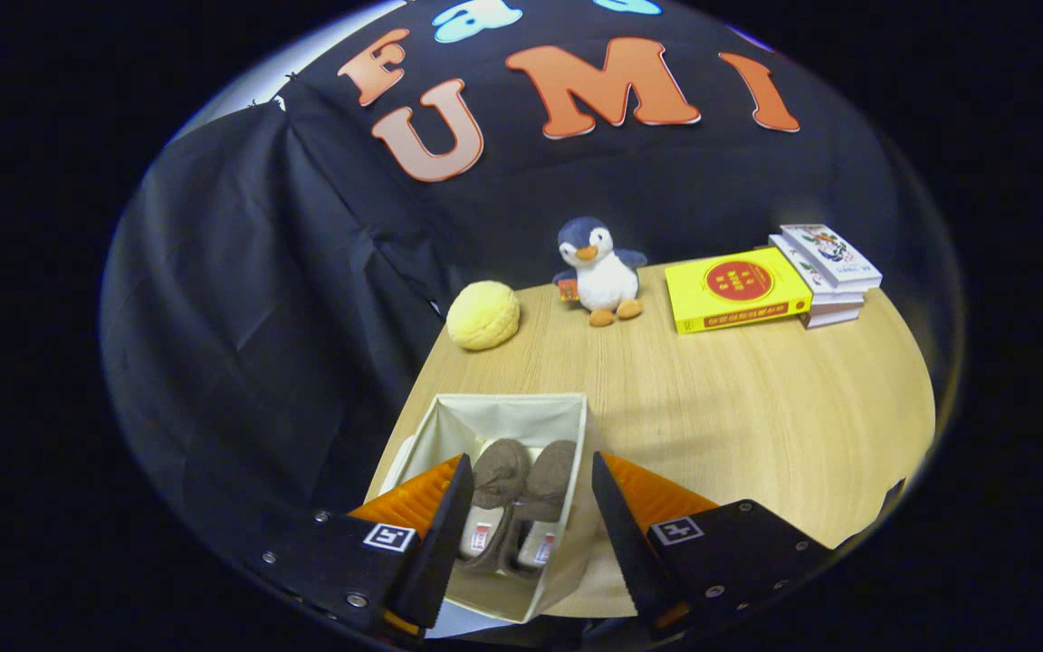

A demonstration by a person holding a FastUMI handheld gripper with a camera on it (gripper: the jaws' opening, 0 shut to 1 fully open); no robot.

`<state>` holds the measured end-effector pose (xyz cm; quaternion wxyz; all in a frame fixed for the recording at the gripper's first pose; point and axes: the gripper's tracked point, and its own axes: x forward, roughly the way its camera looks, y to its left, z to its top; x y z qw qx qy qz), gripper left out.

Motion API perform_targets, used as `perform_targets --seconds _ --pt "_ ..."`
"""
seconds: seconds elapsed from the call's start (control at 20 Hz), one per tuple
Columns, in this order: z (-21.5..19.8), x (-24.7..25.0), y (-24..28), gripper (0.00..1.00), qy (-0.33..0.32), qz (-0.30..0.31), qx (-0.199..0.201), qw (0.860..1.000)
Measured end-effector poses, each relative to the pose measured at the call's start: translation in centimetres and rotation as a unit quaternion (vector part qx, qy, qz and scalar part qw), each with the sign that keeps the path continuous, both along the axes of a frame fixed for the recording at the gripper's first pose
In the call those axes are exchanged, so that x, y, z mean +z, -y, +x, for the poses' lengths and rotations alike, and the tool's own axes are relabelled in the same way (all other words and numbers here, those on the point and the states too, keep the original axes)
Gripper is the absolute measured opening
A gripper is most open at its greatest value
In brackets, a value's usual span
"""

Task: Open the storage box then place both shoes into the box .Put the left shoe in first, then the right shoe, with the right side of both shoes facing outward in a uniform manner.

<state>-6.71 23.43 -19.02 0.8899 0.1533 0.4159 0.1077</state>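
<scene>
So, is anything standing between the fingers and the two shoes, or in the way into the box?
Nothing visible does. Both shoes already lie side by side inside the open storage box. The gripper hangs above them, fingers open and holding nothing. The plush toys and books stand far beyond, on the table.

Between my spread fingers (526,521) two shoes (512,507) lie side by side in the box (494,412) on the table (757,417); beyond, left to right, stand ball (483,314), penguin (599,270), books (779,276).
</scene>
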Motion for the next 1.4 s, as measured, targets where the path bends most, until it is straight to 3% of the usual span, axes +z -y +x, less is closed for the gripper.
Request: perform_targets --seconds 0.15,0.4,0.8,0.95,1.4 --pt "1.1 2.5 4.3 0.89 0.055 -0.018 -0.012 0.998" --pt "3.4 7.2 11.1 0.95 0.156 -0.044 -0.035 0.986" --pt "7.9 15.0 18.2 0.96 0.327 -0.088 -0.050 0.939" --pt "9.0 16.1 18.4 0.96 0.356 -0.092 -0.043 0.929" --pt "9.6 16.8 18.5 0.98 0.384 -0.092 -0.030 0.918"
